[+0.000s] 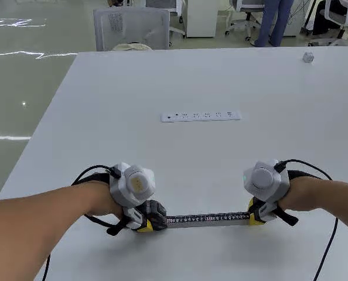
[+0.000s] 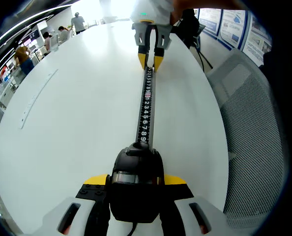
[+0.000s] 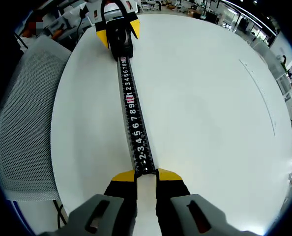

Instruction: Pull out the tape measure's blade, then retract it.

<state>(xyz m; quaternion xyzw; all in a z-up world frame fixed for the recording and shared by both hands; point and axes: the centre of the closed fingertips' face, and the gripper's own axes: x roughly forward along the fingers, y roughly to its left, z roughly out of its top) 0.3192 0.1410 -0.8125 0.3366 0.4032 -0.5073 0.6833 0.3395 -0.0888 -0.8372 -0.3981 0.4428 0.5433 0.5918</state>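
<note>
Trouble could come from the tip end first. The right gripper [image 3: 146,174] has its jaws pinched together on the tip of the thin silver blade with black numbers [image 3: 131,113]; if that pinch goes loose, the blade would likely zip back fast and whip about. The left gripper [image 2: 136,179] has its jaws squeezed on the sides of the chunky black tape measure case with yellow edges [image 2: 136,182]; if that grip is weak, the case may twist or slide out when the blade tugs it. A pull that is not straight could bend or kink the blade; letting it fly home all at once could make the tip bang hard into the case.

In the head view the tape measure sits at 6 o'clock, close to the person; the case is on the left side and the blade runs flat and straight across to the right gripper, just above the big smooth white table [image 1: 180,82]. The table looks slippery, so the case would slide easily. A long white plug strip [image 1: 201,116] lies toward 12 o'clock, well apart from the tape; a small grey thing [image 1: 307,57] sits far off near 1 o'clock. A pale grey chair [image 1: 131,26] stands past the far edge at 11 o'clock, on a shiny floor; the legs of a person show at the back of the room.
</note>
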